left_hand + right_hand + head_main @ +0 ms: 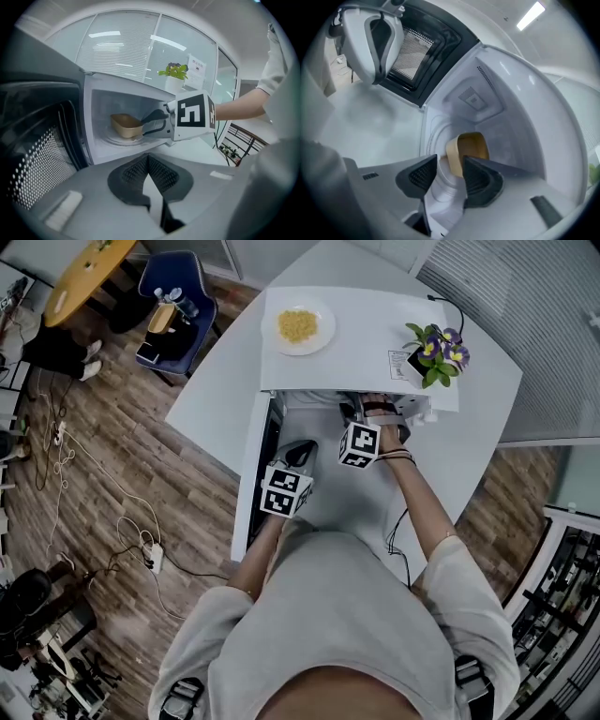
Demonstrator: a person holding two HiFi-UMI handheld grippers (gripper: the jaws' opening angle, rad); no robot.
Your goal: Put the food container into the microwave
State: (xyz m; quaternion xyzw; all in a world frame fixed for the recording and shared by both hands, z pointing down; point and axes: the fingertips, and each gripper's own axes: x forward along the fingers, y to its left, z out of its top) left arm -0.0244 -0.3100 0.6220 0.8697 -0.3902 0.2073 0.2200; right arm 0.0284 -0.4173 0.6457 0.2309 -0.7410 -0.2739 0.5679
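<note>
Right gripper [450, 171]: jaws apart, nothing clamped. The container [471, 147] sits upright just past its tips, on the turntable [117, 139] inside the microwave [511, 93]. Contact between the tips and the container rim cannot be confirmed.

Left gripper [149, 161]: jaws pressed together, empty, held outside the cavity. The open door [42, 140] stands to its left.

A plate [298, 327] and a plant [436, 351] rest on top of the microwave, above both grippers.
</note>
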